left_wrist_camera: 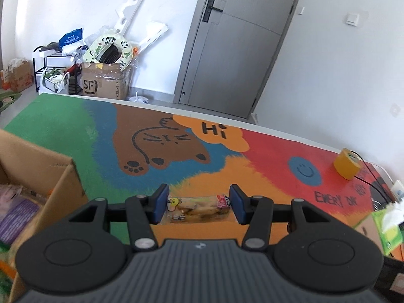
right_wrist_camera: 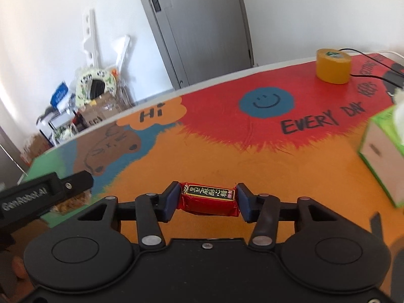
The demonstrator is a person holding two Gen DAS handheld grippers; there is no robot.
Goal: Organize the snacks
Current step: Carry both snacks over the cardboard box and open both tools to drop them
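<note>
My left gripper [left_wrist_camera: 198, 205] is shut on a clear-wrapped snack bar [left_wrist_camera: 198, 208], held by its two ends above the colourful mat [left_wrist_camera: 106, 136]. A cardboard box [left_wrist_camera: 38, 176] with several snack packets inside stands at the left. My right gripper [right_wrist_camera: 208, 199] is shut on a red candy with black and gold label [right_wrist_camera: 209, 198], held by its ends above the orange part of the mat [right_wrist_camera: 214, 156]. The left gripper's black body [right_wrist_camera: 43, 192] shows at the left of the right wrist view.
A yellow tape roll [left_wrist_camera: 347, 162] with a black cable beside it sits on the red area, also in the right wrist view [right_wrist_camera: 332, 65]. A green and white tissue box [right_wrist_camera: 383, 156] stands at the right. A grey door and floor clutter lie beyond the table.
</note>
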